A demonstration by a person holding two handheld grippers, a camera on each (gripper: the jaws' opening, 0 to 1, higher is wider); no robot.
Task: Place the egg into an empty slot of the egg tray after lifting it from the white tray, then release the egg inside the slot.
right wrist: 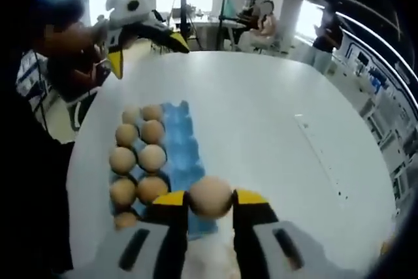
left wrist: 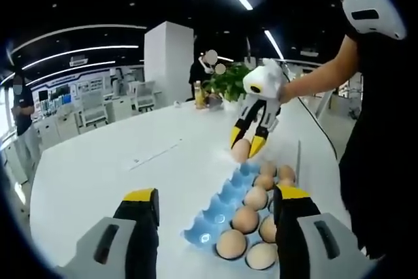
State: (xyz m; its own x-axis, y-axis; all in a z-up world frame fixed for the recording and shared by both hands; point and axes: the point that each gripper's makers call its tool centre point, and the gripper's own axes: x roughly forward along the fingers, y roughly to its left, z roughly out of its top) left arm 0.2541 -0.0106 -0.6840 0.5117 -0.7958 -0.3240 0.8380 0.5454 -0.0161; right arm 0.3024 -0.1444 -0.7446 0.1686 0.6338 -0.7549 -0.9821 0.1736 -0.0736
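A tan egg (right wrist: 210, 196) sits pinched between the yellow-tipped jaws of my right gripper (right wrist: 210, 198), which is shut on it. It hangs just over the end of the blue egg tray (right wrist: 187, 161). The same egg (left wrist: 240, 150) and right gripper (left wrist: 246, 144) appear beyond the tray's (left wrist: 222, 202) far end in the left gripper view. Several eggs (left wrist: 245, 219) fill two rows; the blue row beside them has empty slots (left wrist: 230, 191). My left gripper (left wrist: 215, 195) stands wide open with nothing in it, at the tray's other end; it appears again (right wrist: 148, 53) in the right gripper view.
The tray lies near one edge of a large white oval table (left wrist: 117, 161). A potted plant (left wrist: 228, 83) and a yellow bottle (left wrist: 198, 95) stand at its far end. The person's arm (left wrist: 320, 76) and dark body (left wrist: 382, 148) are beside the tray. Other people stand farther off.
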